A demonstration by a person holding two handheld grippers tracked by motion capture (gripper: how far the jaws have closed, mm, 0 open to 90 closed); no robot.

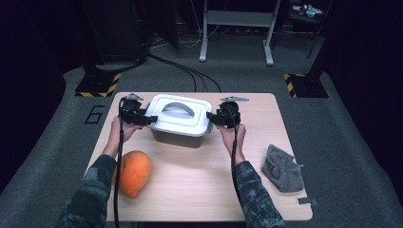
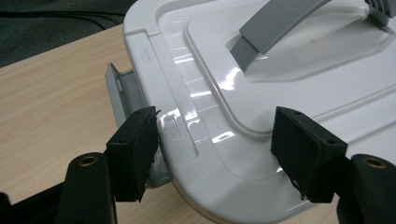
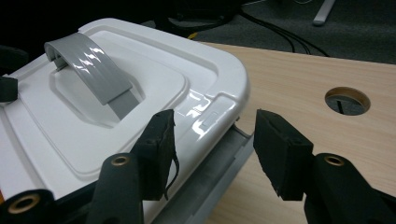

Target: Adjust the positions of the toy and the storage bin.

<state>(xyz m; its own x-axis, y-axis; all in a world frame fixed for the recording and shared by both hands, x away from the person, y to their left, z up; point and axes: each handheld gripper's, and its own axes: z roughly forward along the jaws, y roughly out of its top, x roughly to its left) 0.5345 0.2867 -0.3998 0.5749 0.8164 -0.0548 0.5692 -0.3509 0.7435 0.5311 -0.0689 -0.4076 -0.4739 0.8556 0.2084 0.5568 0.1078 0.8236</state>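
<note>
A grey box with a white lid and a grey carrying handle stands at the back middle of the table. My left gripper is at the lid's left end, open; its jaws straddle the lid's edge, one pad beside the grey side latch, the other over the lid's top. My right gripper is at the lid's right end, open. Its jaws stand either side of the lid's edge, with the grey latch swung outward below.
An orange fruit lies at the table's front left, near my left forearm. A crumpled grey cloth and a small metal clip lie at the front right. A round cable hole sits in the wooden table.
</note>
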